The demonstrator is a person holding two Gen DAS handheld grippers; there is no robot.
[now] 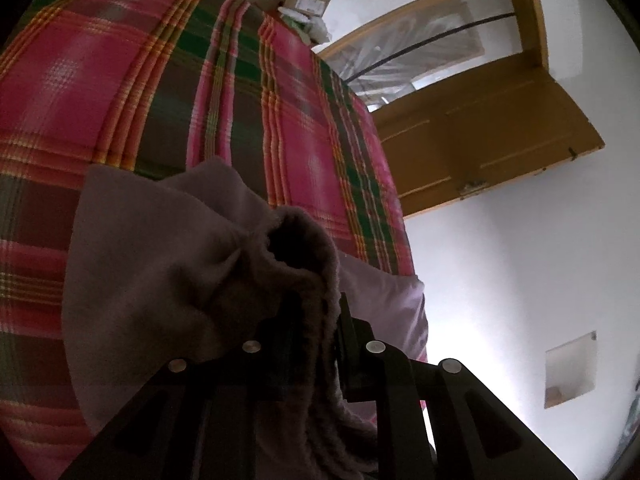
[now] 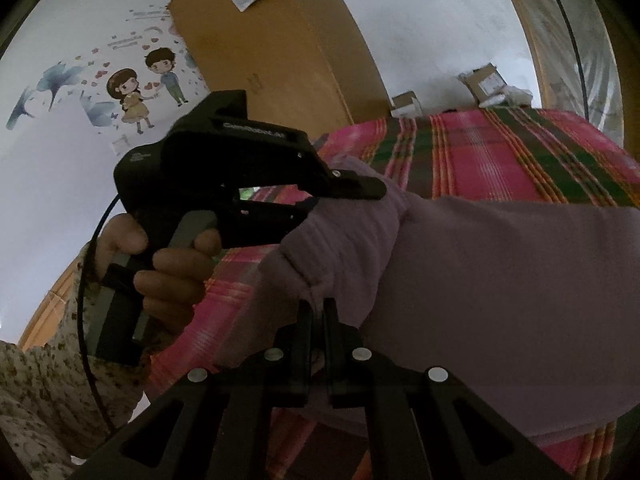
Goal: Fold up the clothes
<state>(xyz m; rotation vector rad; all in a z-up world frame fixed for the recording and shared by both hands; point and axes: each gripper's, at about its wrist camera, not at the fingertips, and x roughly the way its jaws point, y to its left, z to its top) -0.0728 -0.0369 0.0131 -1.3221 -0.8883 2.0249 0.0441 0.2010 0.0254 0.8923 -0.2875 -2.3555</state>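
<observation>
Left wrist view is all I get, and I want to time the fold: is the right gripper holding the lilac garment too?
Observer: Yes, the right gripper is shut on a ribbed edge of the lilac garment.
Operator: How near is it to mine?
Observer: Close. The left gripper grips the same end of the cloth.
Operator: And the rest of the cloth?
Observer: It stretches off to the right, across the plaid sheet.
</observation>
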